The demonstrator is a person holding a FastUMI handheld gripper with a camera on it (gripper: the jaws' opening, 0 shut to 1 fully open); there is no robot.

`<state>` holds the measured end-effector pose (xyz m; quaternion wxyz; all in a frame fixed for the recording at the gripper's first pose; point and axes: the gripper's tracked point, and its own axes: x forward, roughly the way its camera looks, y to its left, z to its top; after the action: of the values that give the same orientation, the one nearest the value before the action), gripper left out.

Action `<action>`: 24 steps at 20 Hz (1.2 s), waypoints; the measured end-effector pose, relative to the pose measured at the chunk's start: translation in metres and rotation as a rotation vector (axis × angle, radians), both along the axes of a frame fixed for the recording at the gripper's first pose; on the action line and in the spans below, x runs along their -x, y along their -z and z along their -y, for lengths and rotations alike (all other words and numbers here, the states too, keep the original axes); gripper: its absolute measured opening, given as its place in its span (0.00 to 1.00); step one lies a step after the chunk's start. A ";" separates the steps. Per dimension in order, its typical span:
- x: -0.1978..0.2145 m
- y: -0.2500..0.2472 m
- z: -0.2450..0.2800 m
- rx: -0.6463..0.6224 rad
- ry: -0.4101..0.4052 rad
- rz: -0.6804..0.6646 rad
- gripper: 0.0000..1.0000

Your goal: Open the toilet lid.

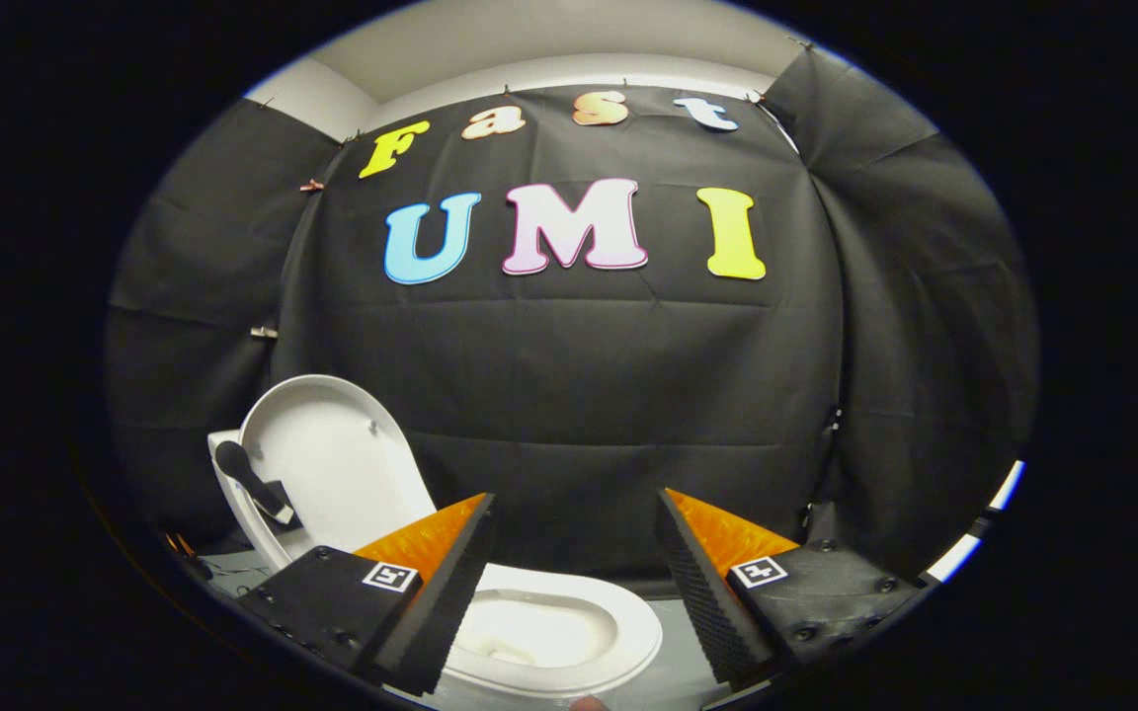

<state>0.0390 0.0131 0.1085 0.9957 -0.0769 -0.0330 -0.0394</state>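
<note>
Tongs (574,509) spread, empty — toilet lid (332,464) upright (bowl (618,612) exposed).

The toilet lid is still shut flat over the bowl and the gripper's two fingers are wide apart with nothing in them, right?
Not quite. In the gripper view the toilet lid stands raised, leaning back, and the bowl lies uncovered between the fingers. The rest holds: the gripper is open, its fingers wide apart, holding nothing.
</note>
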 end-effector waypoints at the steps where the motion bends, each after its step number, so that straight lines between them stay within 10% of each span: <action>1: 0.000 -0.002 0.003 -0.013 0.003 0.009 0.99; 24: -0.001 0.011 0.009 -0.033 0.016 -0.040 0.99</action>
<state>0.0398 0.0044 0.0976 0.9970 -0.0615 -0.0116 -0.0461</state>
